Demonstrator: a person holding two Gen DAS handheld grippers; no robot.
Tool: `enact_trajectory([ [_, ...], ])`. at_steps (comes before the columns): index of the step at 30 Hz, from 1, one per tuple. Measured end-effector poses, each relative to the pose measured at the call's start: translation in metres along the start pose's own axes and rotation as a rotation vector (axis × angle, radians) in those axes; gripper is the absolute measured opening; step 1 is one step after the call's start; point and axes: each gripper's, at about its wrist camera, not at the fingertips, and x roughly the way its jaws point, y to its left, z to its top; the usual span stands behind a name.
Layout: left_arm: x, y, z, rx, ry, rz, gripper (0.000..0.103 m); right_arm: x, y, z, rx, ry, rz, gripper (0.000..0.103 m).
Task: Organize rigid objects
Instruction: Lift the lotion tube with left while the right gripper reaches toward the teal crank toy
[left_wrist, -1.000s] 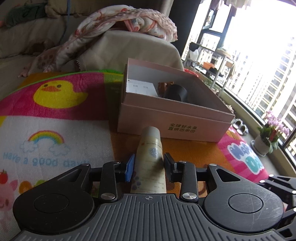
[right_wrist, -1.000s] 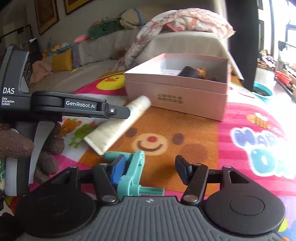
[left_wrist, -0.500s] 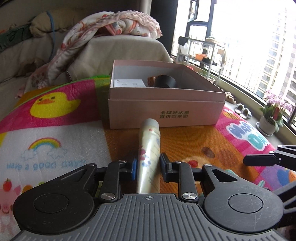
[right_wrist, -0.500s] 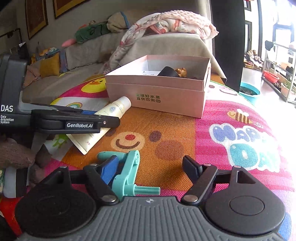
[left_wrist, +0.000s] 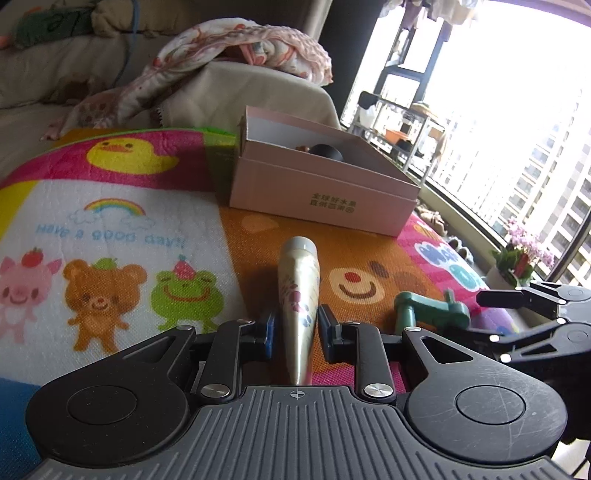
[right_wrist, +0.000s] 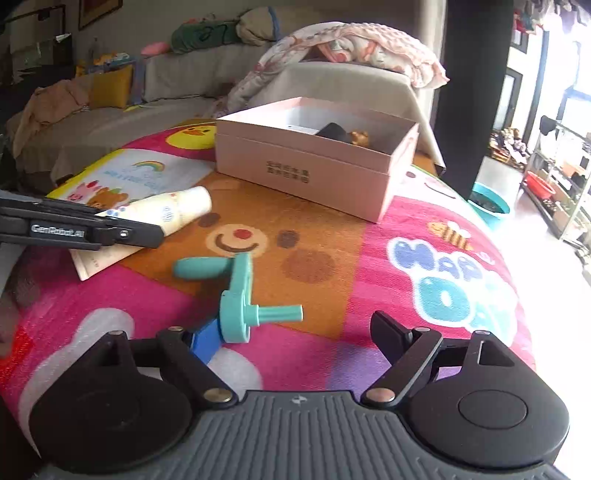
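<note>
Left claw (left_wrist: 294, 328) clamped on flat tail of cream tube (left_wrist: 298, 291), cap end toward pink box (left_wrist: 321, 188) on play mat (left_wrist: 110, 258); right claw (right_wrist: 295, 334) spread wide, jaws just opening, teal crank (right_wrist: 236, 291) loose beside its blue pad. Risk: soft tail slipping or tube sagging against box wall during transfer. Legible: "GenRobot.AI" on claw arm, "Have a good day!!" on mat; box print unreadable.

Right claw (right_wrist: 295, 332) jaws just opened, teal crank (right_wrist: 236, 291) between, pink box (right_wrist: 314, 166) beyond
</note>
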Motion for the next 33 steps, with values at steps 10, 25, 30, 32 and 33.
enact_trajectory([
  [10, 0.004, -0.011, 0.002, 0.082, 0.018, 0.007, 0.029, 0.007, -0.025, -0.004, 0.135, 0.015, -0.072, 0.092],
  [25, 0.015, -0.008, 0.019, 0.124, 0.074, 0.045, 0.038, 0.011, -0.024, -0.002, 0.129, 0.035, -0.029, 0.101],
  [30, 0.013, -0.016, 0.011, 0.198, 0.057, 0.074, 0.035, -0.002, -0.021, 0.003, 0.224, -0.031, 0.078, 0.096],
  [32, 0.012, -0.017, 0.010, 0.206, 0.057, 0.083, 0.034, -0.006, -0.012, 0.010, 0.250, -0.069, 0.110, 0.096],
  [33, 0.011, -0.018, 0.010, 0.207, 0.056, 0.086, 0.033, -0.004, -0.006, 0.015, 0.245, -0.077, 0.107, 0.096],
])
